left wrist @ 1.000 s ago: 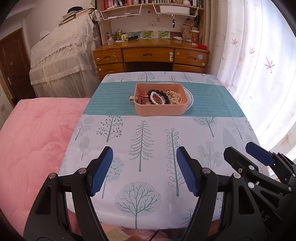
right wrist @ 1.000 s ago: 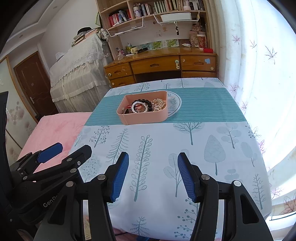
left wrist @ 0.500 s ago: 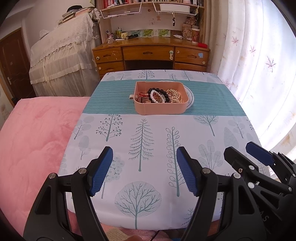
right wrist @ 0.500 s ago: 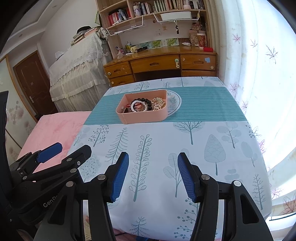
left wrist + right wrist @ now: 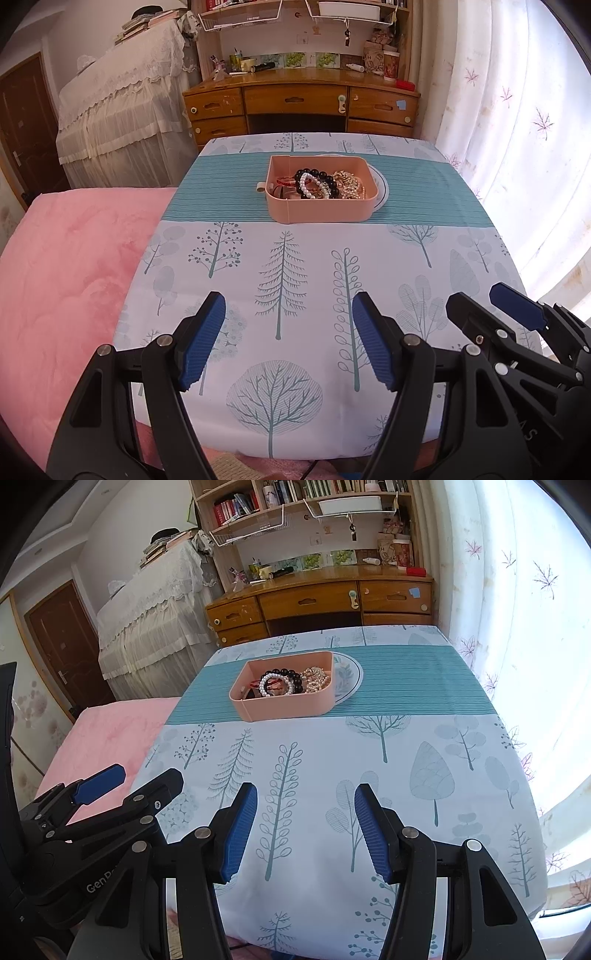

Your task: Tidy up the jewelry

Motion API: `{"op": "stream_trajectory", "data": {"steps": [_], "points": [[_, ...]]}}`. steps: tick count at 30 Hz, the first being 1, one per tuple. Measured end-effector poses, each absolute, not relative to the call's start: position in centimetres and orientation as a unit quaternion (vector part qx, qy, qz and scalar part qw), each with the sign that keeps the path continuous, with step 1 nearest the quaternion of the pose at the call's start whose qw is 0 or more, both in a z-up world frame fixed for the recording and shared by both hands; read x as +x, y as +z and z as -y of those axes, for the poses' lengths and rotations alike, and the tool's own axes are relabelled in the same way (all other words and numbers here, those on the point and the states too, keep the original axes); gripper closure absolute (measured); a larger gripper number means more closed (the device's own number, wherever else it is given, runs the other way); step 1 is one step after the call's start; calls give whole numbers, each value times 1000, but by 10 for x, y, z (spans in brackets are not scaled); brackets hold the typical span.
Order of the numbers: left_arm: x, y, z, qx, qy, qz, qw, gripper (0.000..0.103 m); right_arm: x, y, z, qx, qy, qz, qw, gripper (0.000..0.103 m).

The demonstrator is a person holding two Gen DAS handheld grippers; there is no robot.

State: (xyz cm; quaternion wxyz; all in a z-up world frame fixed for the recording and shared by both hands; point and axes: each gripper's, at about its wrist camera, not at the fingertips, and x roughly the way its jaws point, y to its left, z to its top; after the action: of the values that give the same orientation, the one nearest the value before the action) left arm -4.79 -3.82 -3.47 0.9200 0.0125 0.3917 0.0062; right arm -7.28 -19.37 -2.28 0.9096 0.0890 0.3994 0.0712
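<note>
A pink plush blanket on a bed is seen to the left of the left tongs. The left tongs are held released, blue ribbed pads spread wide with nothing between them, above the near edge of the table covered by a pale cloth printed with trees and crossed by a teal striped band. Well ahead of them, slightly to the right, a shallow pink plastic rectangular tray is set on the teal band. In it a white pearl bracelet, a black bead bracelet and a tangle of gold-coloured chain jewellery are piled touching one another. A round white plate is partly hidden under the tray's right side. Just right of the left tongs, the right tongs are likewise held released and nothing is gripped; the tray lies well ahead of them, a little left. Beyond the table a brown wooden desk with drawers is seen.
</note>
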Motion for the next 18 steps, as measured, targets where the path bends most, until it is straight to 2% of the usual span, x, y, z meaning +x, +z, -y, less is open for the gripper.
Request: {"op": "stream_trajectory", "data": {"steps": [18], "points": [[-43, -40, 39, 12, 1, -398, 917, 34, -69, -25, 194, 89, 71, -403, 908, 47]]}}
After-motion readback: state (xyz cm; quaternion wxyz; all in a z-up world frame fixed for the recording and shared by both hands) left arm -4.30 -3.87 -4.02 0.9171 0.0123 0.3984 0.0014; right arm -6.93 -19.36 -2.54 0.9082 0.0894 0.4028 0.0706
